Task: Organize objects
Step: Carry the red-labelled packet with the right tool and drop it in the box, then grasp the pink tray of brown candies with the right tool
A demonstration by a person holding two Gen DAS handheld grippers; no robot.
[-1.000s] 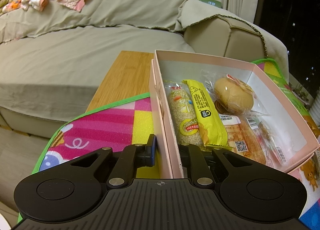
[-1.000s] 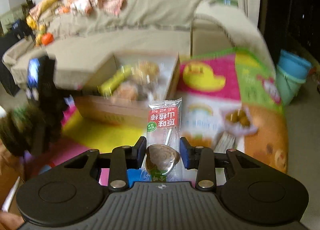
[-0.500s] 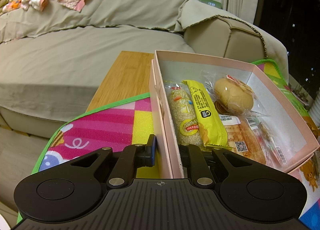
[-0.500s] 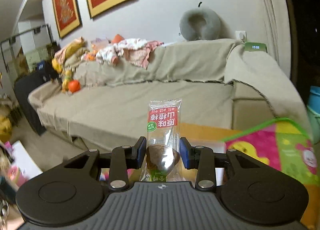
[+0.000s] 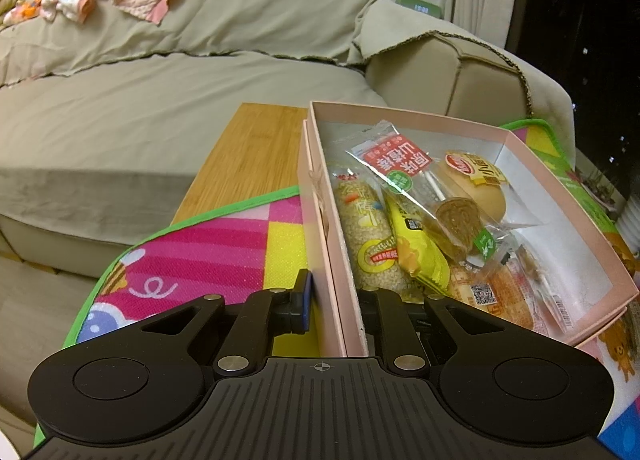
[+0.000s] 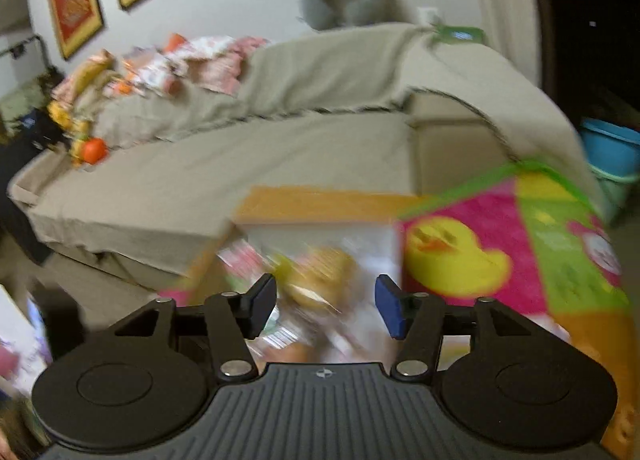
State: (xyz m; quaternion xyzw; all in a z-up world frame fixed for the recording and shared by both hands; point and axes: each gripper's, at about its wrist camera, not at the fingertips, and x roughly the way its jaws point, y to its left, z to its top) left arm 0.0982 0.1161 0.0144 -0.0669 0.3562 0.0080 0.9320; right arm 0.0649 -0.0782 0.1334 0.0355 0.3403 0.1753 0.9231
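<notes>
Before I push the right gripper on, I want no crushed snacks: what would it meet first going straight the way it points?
Probably the snacks in the box. The right gripper is open and empty, aimed down at a blurred bun among wrappers. Depth is unclear in the blur.

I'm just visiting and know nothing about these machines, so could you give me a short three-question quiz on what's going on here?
1. True or false: the left tool is clamped on the near wall of the pink cardboard box.
2. Which lies on top of the other snacks in the box: (a) the clear lollipop packet with a red label, (b) the yellow snack wrapper, (c) the long rice-puff roll?
3. What is between the fingers of the right tool?

Key: 1 true. 2 a. 3 Nothing; its jaws have just been opening and stand apart above the box.
</notes>
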